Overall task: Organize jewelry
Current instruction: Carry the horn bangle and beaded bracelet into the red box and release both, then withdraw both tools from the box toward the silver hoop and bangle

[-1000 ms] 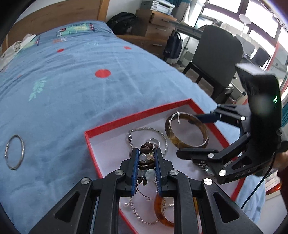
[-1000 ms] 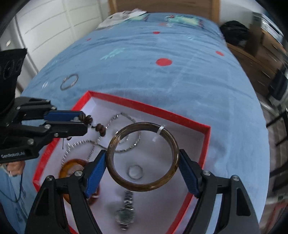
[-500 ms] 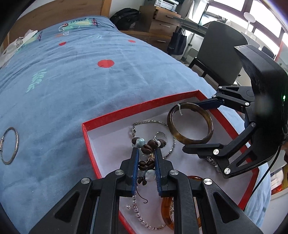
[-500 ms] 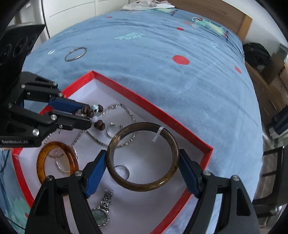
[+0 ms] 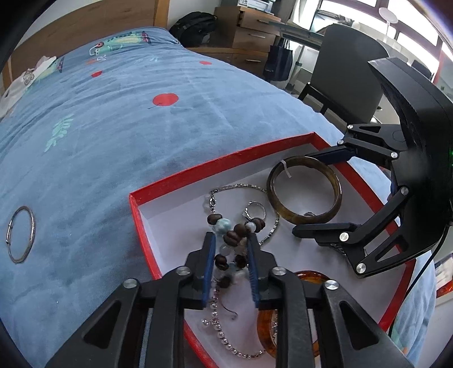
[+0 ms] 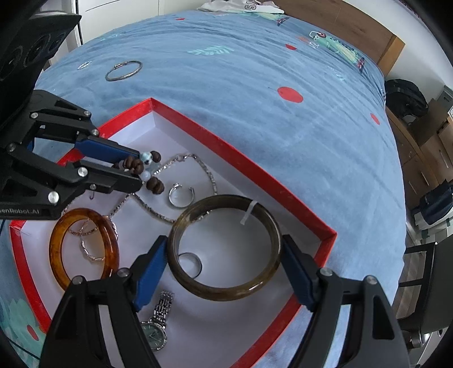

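A red box [image 5: 198, 169] with a white inside lies on the blue bedspread; it also shows in the right wrist view [image 6: 235, 153]. My left gripper [image 5: 230, 240] is shut on a brown and pale blue bead bracelet [image 5: 232, 235] just above the box floor; the bracelet also shows in the right wrist view [image 6: 144, 169]. My right gripper [image 6: 225, 249] is shut on a dark brown bangle [image 6: 226, 294], held over the box's right part; the bangle also shows in the left wrist view [image 5: 304, 215]. An amber bangle [image 6: 56, 254], silver chains [image 6: 203, 169], rings [image 6: 181, 195] and a watch [image 6: 154, 331] lie in the box.
A thin metal bangle [image 5: 21, 233] lies on the bedspread left of the box; it also shows in the right wrist view [image 6: 123, 70]. A black chair [image 5: 348, 65], wooden drawers [image 5: 249, 31] and a black bag [image 5: 195, 25] stand beyond the bed's right edge.
Both grippers have kept their hold and lowered toward the box floor. The bead bracelet has shifted forward over the silver chain.
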